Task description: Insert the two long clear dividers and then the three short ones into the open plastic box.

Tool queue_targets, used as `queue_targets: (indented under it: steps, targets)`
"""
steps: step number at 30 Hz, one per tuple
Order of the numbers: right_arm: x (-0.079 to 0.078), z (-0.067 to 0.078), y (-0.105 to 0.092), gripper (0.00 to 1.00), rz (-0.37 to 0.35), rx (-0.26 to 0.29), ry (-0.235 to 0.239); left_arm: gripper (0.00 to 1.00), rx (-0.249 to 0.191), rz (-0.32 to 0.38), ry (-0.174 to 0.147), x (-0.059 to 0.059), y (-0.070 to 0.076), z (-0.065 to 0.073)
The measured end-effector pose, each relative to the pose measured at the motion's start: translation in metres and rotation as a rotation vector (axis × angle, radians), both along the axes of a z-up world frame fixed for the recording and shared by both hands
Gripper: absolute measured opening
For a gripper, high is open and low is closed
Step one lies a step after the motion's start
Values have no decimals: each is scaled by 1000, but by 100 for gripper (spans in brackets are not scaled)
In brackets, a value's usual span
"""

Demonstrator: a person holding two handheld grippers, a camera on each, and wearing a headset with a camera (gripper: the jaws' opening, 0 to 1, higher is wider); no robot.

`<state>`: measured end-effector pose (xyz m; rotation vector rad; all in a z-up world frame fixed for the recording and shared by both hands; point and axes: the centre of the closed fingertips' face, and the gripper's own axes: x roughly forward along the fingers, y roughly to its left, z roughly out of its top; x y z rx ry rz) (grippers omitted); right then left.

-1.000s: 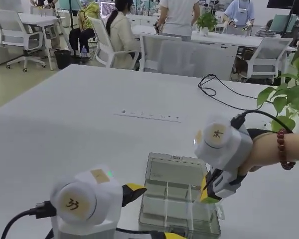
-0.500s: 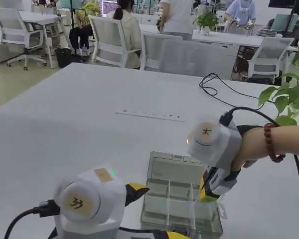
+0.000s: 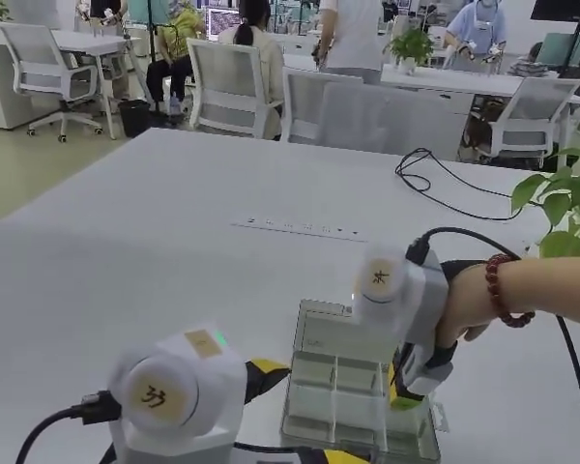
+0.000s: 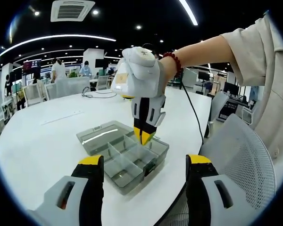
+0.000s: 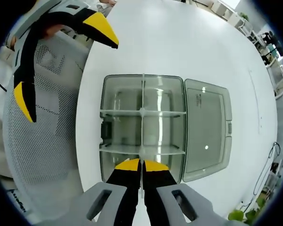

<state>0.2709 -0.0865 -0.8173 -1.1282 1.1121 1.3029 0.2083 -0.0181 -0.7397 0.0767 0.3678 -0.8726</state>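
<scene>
White worktop (image 3: 174, 242) carries an open clear plastic box (image 5: 106, 94). Right tool (image 5: 142, 165) pinches a thin clear divider (image 5: 142, 94), pointing away lengthwise, edges faint; left tool (image 4: 145, 160) gapes, empty.

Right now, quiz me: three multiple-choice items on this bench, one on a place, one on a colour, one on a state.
1. The right gripper hangs:
A over the clear box
B over the black cable
C beside the plant

2. The grippers' fingertips are:
A red
B yellow
C blue

3. The left gripper has its jaws:
A shut tight
B barely parted
C wide apart

Answers:
1 A, its tips point down at the box.
2 B, yellow caps show in both gripper views.
3 C, a broad gap shows the box between them.
</scene>
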Motion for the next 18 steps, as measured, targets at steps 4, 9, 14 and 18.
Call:
queue_targets:
  steps: [4,9,14,18]
  targets:
    - [-1,-4,0,3,-1,-3,-3,71,-1,6,-1,1,1,0]
    - [1,-13,-1,3,-25,-1,11,71,9,5,1,1,1,-1]
    - [0,-18,-1,2,-28,2,21,70,8,11,4,2,2,-1]
    - [0,-21,-1,2,-23,7,27,70,14,16,4,3,3,-2]
